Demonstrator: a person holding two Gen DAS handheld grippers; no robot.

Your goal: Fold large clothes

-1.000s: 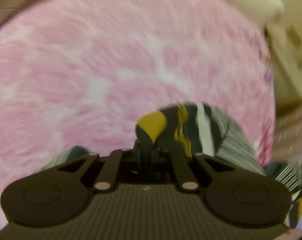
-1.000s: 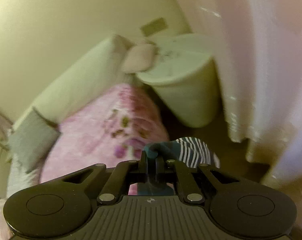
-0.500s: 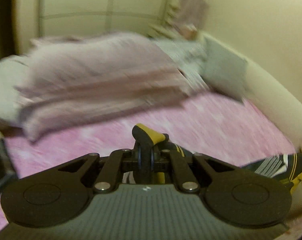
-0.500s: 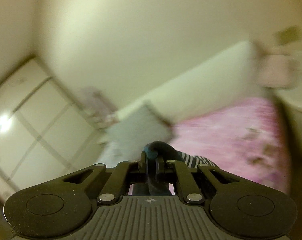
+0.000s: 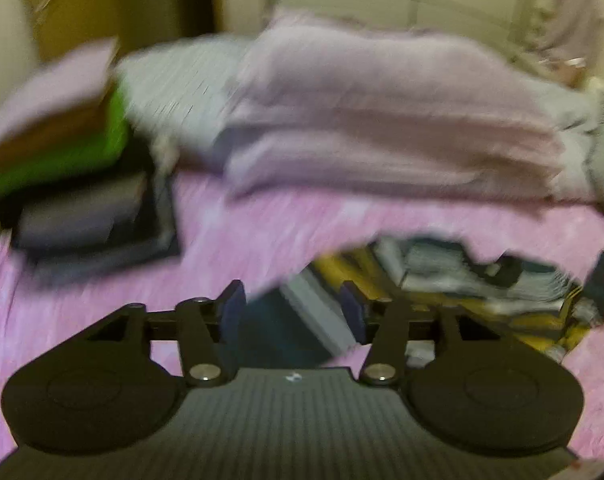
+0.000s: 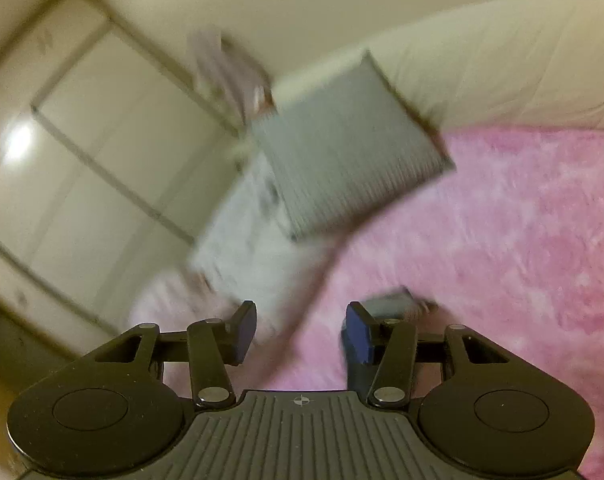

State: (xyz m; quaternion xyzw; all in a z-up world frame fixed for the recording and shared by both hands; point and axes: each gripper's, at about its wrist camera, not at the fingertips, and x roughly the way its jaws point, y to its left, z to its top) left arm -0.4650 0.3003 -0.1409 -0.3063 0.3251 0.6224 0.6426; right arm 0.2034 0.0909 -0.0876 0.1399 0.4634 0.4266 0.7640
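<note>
A bed covered with a fluffy pink blanket (image 5: 285, 236)

On it lie a striped dark teal, white and yellow garment (image 5: 454, 280), a folded pale lilac blanket (image 5: 382, 128), a stack of folded dark clothes (image 5: 89, 216) and a grey ribbed square pillow (image 6: 350, 148).

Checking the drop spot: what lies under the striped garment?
The pink blanket shows around the striped garment; whatever lies beneath its folds is covered.
</note>
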